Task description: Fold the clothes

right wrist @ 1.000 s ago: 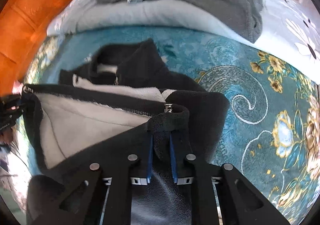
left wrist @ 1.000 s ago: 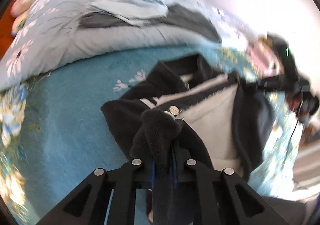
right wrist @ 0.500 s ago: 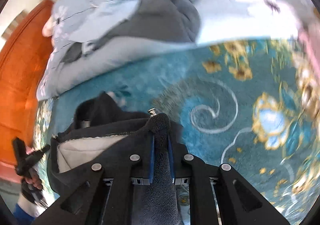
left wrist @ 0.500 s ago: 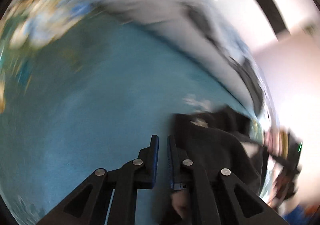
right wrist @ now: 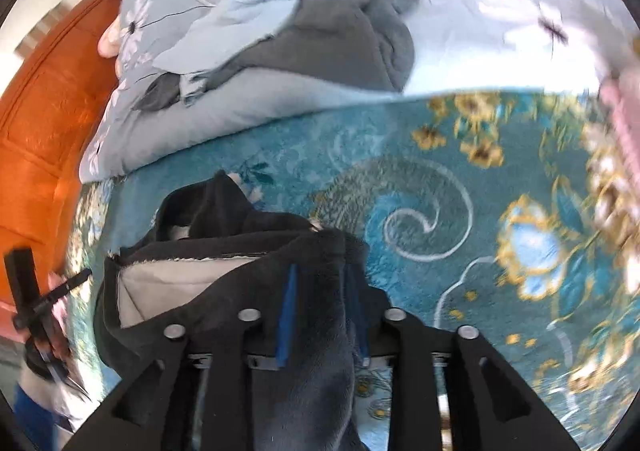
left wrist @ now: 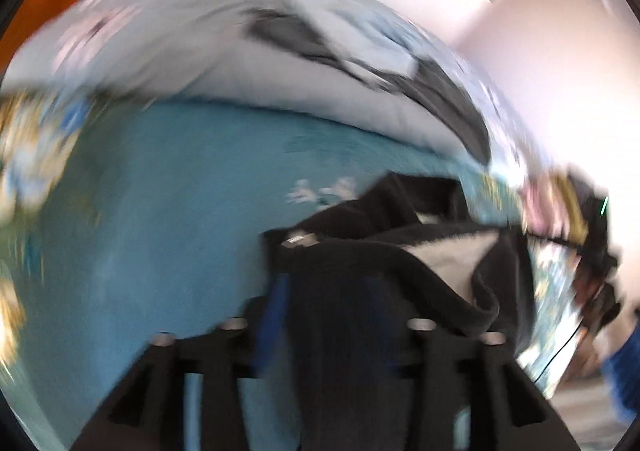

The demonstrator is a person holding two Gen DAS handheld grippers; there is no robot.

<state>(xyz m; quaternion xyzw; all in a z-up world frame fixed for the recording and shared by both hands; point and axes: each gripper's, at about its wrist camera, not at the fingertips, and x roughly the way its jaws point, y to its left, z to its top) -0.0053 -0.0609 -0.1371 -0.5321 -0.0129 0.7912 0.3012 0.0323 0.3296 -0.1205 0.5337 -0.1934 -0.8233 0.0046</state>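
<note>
Currently, a teal floral bedspread (right wrist: 420,187) extends ahead of both tongs, with a grey-blue duvet (right wrist: 460,51) heaped at its far edge and a grey garment (right wrist: 360,35) lying on that. The black fleece jacket (right wrist: 240,263), pale lining showing, lies directly in front of the tongs. The right gripper (right wrist: 320,291) is clamped on its near edge; the left gripper (left wrist: 332,299) likewise has black fleece pinched between its fingers, though that view is blurred.
</note>
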